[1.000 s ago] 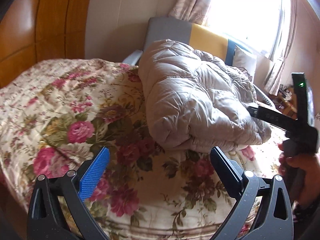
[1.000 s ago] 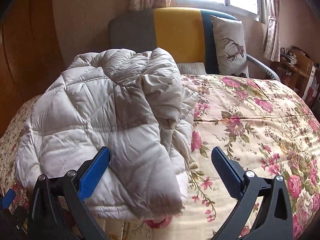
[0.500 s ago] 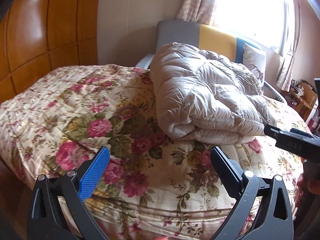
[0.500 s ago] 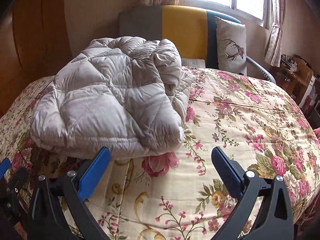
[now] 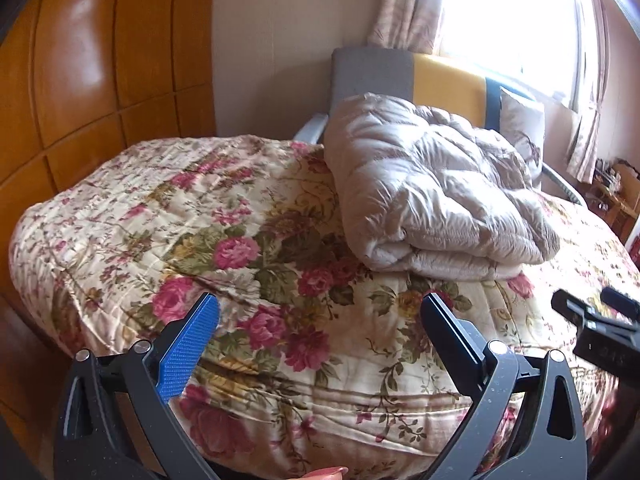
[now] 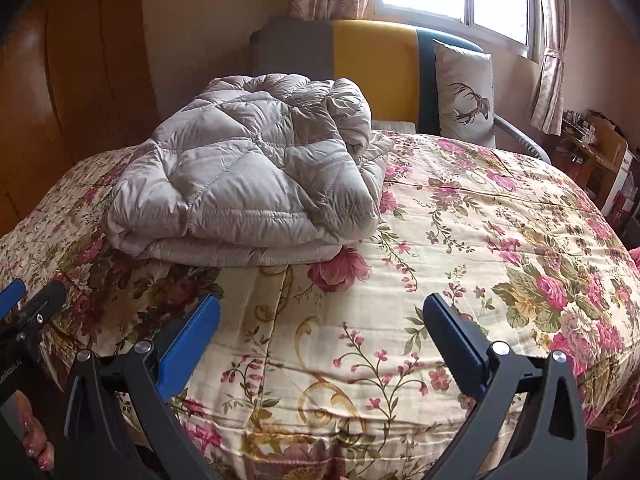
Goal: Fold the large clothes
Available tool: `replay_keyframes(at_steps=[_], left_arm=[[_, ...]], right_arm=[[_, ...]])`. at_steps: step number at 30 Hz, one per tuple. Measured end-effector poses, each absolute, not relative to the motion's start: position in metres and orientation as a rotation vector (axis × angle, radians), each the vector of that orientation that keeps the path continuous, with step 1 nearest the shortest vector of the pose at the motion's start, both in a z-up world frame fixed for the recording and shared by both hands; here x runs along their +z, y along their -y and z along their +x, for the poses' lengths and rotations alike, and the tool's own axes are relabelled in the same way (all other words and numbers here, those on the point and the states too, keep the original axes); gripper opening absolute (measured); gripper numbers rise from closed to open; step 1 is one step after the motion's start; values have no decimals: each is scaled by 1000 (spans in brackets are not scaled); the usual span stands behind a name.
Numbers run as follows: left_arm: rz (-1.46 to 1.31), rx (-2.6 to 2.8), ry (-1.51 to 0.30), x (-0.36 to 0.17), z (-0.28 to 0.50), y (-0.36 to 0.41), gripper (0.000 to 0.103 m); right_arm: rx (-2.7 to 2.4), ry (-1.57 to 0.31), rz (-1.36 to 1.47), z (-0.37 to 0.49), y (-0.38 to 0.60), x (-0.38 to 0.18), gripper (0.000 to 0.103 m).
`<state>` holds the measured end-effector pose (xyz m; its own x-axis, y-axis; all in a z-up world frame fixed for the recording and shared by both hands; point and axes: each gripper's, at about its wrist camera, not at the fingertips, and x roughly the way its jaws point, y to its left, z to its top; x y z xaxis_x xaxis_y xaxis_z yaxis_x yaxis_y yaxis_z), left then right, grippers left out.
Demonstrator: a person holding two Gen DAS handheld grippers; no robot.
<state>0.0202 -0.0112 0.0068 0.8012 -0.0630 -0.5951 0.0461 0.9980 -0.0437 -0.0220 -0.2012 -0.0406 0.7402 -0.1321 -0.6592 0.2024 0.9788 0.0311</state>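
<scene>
Both grippers are backing away from the bed compared with a second ago: the folded jacket was filling the lower part of each view then, and now it is sitting well beyond the jaws with a wide strip of quilt showing in between.

Going left to right, the wooden wall panels point(image 5: 80, 92) are curving along the far left side. Next, the left gripper point(image 5: 320, 316) is hovering over the near edge of the floral quilt point(image 5: 168, 216), its jaws spread wide and holding nothing. The puffy grey jacket point(image 5: 428, 192) is lying folded in a thick bundle on the quilt, ahead of and slightly right of these jaws, well apart from them. Behind it the grey and yellow chair point(image 5: 444, 80) is standing under the bright window point(image 5: 512, 12).

In the right wrist view, the jacket point(image 6: 256, 184) is resting ahead and to the left of the right gripper point(image 6: 322, 318), whose jaws are also gaping apart and empty. Further right, a deer-print cushion point(image 6: 464, 92) is leaning upright against the chair point(image 6: 372, 52).
</scene>
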Motion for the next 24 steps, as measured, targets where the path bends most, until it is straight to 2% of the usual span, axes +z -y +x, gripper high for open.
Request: replay_keyframes(at_steps=[24], left_arm=[[27,-46,-610,6,4,19,100]], right_arm=[[-204,-672,125,-46,199,-37,101]])
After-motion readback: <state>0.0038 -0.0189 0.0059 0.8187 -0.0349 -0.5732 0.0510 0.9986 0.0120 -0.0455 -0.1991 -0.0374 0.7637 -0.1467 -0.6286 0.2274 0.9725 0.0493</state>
